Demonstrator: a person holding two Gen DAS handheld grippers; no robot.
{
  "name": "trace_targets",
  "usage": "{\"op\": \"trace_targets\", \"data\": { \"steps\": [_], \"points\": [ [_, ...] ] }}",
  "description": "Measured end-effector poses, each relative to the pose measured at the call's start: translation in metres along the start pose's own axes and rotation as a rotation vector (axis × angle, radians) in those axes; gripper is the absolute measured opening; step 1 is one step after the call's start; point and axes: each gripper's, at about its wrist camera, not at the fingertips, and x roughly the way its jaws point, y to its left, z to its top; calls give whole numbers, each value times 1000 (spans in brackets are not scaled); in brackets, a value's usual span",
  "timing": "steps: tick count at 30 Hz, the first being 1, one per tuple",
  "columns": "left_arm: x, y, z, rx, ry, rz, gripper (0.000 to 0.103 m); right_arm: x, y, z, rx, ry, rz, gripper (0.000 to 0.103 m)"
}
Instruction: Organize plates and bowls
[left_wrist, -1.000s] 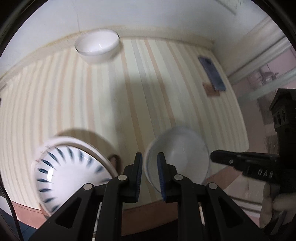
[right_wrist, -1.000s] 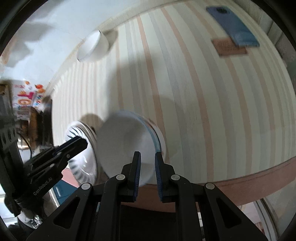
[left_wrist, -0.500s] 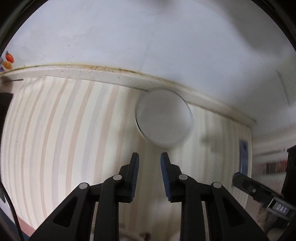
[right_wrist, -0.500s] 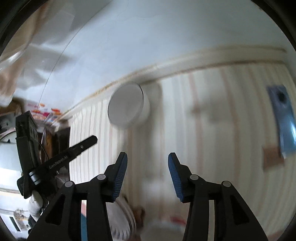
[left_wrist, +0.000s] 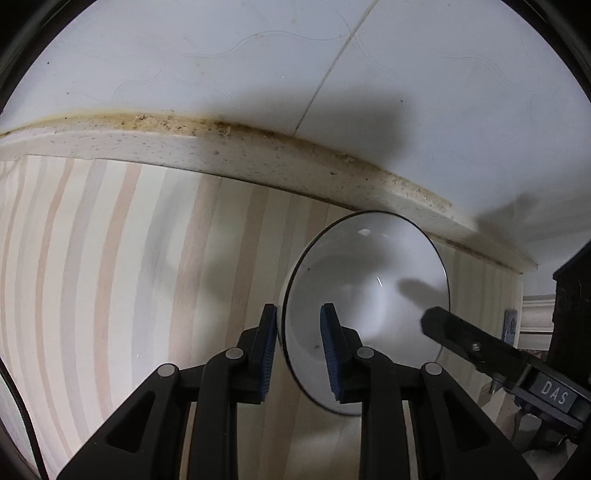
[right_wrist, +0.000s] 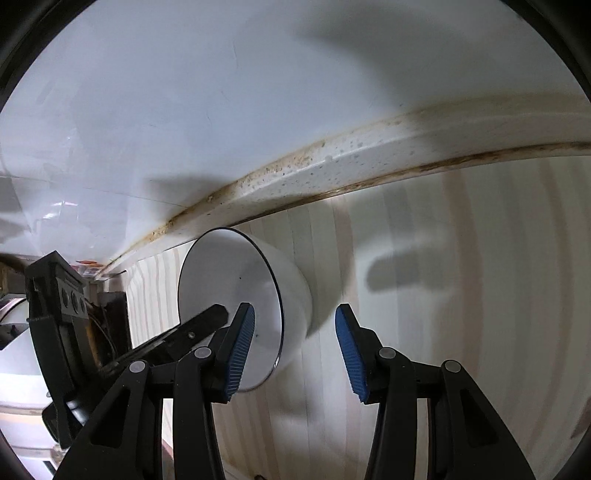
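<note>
1. Risk: the white bowl (left_wrist: 365, 295) sits on the striped counter (left_wrist: 110, 277) close to the stained back ledge (left_wrist: 258, 158), with little room behind it. A push from either gripper could slide it into the ledge or tip it.

2. Risk: both grippers crowd the same bowl. In the left view, the right gripper (left_wrist: 476, 343) reaches in from 4 o'clock over the bowl's far rim; in the right view, the left gripper (right_wrist: 184, 332) comes in from 9 o'clock. A collision between them looks possible.

3. Risk: the bowl is glossy and thin-rimmed; a pinch on the rim alone may slip, judging by its sheen.

4. Left gripper (left_wrist: 298, 347): fingers stand a narrow gap apart, straddling the bowl's near rim at 6 o'clock, one outside, one inside. The pads do not appear to press the wall; nothing is held.

5. Right gripper (right_wrist: 295, 343): fingers stand well apart and are closing. The bowl's right wall lies between them, the left finger (right_wrist: 240, 343) in front of the bowl's mouth, the right one over bare counter. No contact shows.
</note>
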Motion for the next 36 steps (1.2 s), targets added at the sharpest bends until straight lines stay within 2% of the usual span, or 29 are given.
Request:
{"op": "trace_targets", "data": {
  "steps": [2,3,6,14,21,29,36],
  "points": [
    [2,0,0,3,-19,-4,19,6,0,1,-10,-1,-5,20],
    [2,0,-1,7,-26,4,15,10,3,1,-27,0,-14,18],
    [4,4,0,7,-33,5,12,11,8,-1,-66,-16,-50,17],
    [-9,-2,-5,24,-62,28,12,11,18,-9,-95,-21,-72,16],
    [-30,-19,-19,62,-82,30,12,-18,24,-23,-116,-42,-74,16],
    [-72,-43,-60,121,-115,23,12,-63,28,-65,-131,-72,-76,16],
    [-109,-59,-108,173,-108,-12,12,-111,19,-120,-110,-96,-84,16]
  ]
}}
